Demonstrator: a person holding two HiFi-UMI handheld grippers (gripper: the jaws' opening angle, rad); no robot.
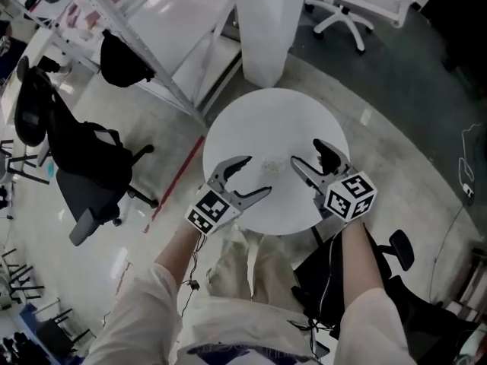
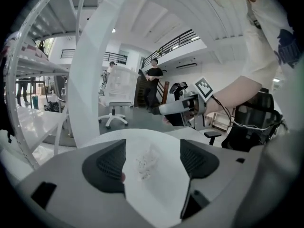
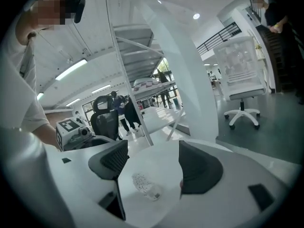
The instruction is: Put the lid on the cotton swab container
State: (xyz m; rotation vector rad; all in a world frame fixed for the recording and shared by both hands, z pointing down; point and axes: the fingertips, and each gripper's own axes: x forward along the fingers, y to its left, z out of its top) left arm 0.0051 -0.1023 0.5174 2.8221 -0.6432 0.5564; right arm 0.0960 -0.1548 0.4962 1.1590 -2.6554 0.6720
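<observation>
Grey concrete floor (image 1: 396,90) spread around a round white table (image 1: 251,120) at the centre of the head view. A white column (image 1: 266,29) stood at the top, a metal shelving rack (image 1: 152,44) at the upper left and a black office chair (image 1: 84,158) at the left.

Near the middle of the frame, on the table, lay the cotton swab container (image 1: 271,163). It was a small clear thing with pale swab tips showing through it. Whether a lid sat on it could not be made out.

The left gripper (image 1: 256,175) hovered just left of the container, its jaws wide apart with nothing between them. In the left gripper view the container showed on the table beyond the gap, touched by neither pad.

The right gripper (image 1: 306,151) stood just right of the container, its jaws likewise spread wide and empty. In the right gripper view the container lay low in the gap, clear of both pads.
</observation>
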